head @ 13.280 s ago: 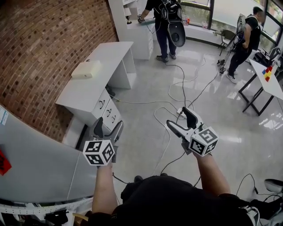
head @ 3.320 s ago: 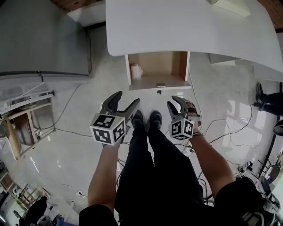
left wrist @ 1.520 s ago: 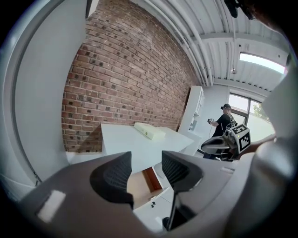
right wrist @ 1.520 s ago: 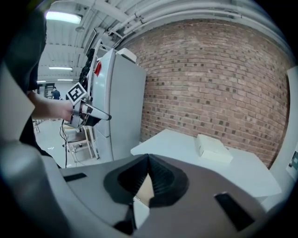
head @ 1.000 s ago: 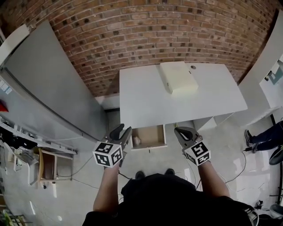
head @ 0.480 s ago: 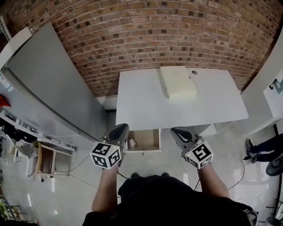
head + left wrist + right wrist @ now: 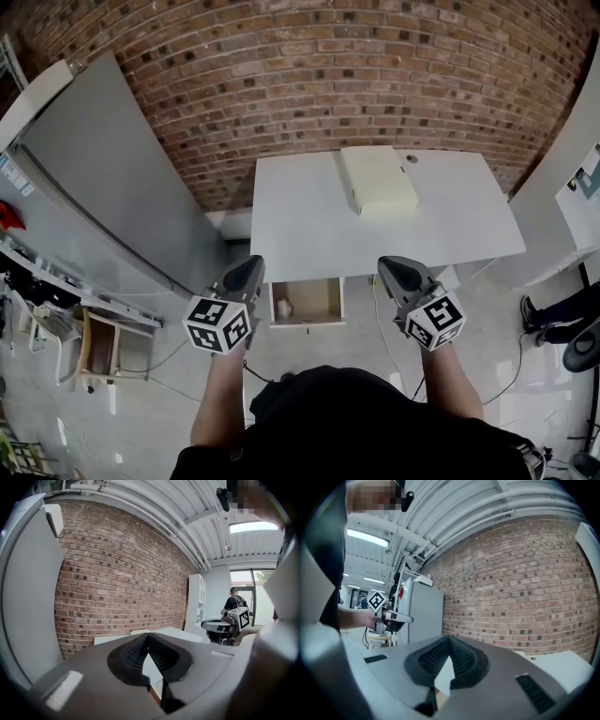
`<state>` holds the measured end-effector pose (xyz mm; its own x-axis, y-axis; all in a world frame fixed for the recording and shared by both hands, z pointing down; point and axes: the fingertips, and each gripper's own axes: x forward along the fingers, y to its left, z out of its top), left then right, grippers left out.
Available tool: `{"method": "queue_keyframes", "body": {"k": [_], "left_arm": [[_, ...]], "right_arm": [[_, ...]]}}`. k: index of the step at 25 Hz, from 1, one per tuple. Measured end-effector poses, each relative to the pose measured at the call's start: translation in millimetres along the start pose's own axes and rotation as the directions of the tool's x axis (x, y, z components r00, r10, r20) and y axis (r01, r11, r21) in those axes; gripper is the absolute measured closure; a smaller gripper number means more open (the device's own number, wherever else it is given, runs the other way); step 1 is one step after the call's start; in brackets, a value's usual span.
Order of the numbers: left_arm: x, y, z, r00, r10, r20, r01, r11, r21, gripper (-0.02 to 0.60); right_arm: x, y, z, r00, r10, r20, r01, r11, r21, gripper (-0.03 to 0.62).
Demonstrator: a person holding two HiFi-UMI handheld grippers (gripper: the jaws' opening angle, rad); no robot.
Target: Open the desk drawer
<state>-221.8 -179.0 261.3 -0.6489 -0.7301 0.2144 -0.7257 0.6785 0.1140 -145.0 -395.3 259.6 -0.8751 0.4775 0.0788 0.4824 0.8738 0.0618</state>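
While the drawer [image 7: 307, 322] juts from the desk [image 7: 309, 225], left gripper [image 7: 249, 267], just closed, and right gripper [image 7: 391, 270] hover shut

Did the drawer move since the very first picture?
Yes. The drawer was shut in the desk then; now it sticks out from under the desk's top, toward the person.

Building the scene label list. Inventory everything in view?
brick wall: 1, red-brown, at back
desk: 1, white, against that wall
drawer: 1, wood-lined, open under the desk front
small item: 1, white, drawer's left side
box: 1, cream, on the desk's rear
grey panel: 1, grey, left of desk
left claw: 1, grey, left of drawer, jaws just closed, empty
right claw: 1, grey, right of drawer, shut, empty
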Motion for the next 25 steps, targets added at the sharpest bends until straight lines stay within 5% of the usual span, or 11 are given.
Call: {"method": "queue_keyframes", "body": {"k": [25], "left_arm": [[-37.9,34.0,-24.8,0.999,0.042,-0.025,-0.043,0.998,-0.049,0.569]], "right_arm": [[16.9,51.4,-11.7,0.997,0.034,-0.063,-0.035,0.999,-0.022,0.582]]}}
